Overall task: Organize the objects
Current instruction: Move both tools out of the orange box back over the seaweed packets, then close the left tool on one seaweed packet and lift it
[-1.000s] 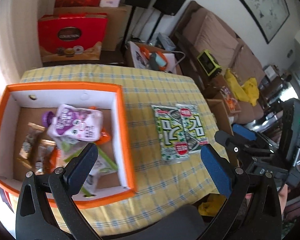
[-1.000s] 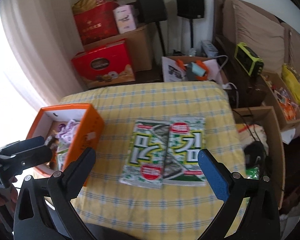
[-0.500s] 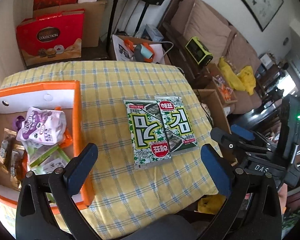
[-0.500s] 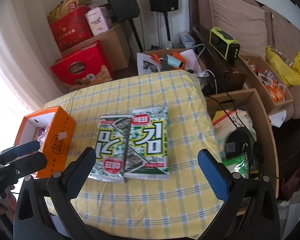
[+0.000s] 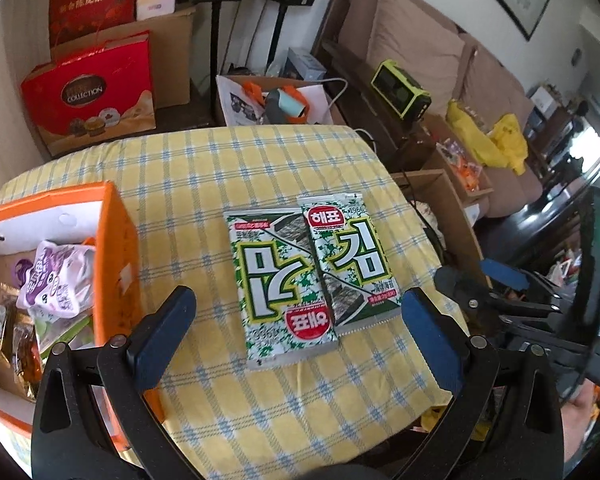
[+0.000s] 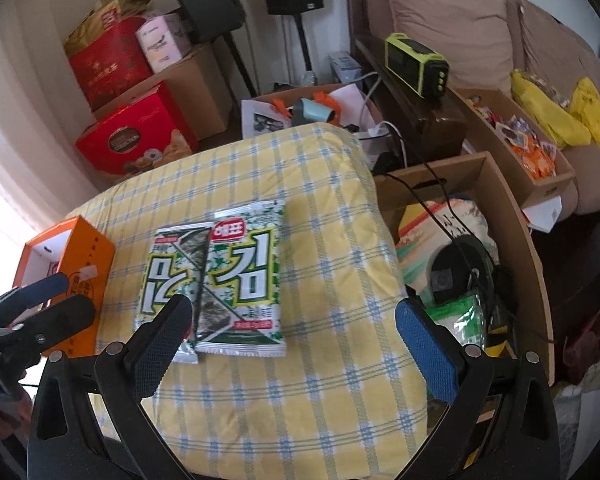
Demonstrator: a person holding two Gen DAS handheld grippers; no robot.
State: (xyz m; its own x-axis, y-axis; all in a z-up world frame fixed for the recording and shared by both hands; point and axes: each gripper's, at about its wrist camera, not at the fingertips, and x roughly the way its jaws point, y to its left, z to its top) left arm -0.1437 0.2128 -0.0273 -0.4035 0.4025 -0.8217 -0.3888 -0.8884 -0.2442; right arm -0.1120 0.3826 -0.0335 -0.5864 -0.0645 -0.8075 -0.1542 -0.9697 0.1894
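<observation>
Left wrist view: the left gripper [image 5: 296,330] hangs w/ jaws spread wide, nothing between them, over the near part of a table in a yellow checked cloth [image 5: 204,184]. Two green-and-white seaweed packets lie flat mid-table, side by side, touching along their long edges: the left seaweed packet [image 5: 278,284] has its red logo toward the near end, the right seaweed packet [image 5: 350,264] has its logo at the far end and seems to overlap the other's edge a bit. At the table's left edge sits an orange box [image 5: 118,240], open top, white inside, holding a purple-and-white pouch [image 5: 54,280] plus a few other snack wrappers, too jumbled to name. The packets are well apart from the box, bare cloth between. Right wrist view: the right gripper [image 6: 292,330] is also wide open, empty, hovering over the near right part of the table, w/ its left finger [image 6: 160,336] in front of the packets' near ends. Off the table's right side, a cardboard box [image 6: 512,216] w/ cables and bags. Behind the table, a red gift box [image 5: 88,96] on the floor.
</observation>
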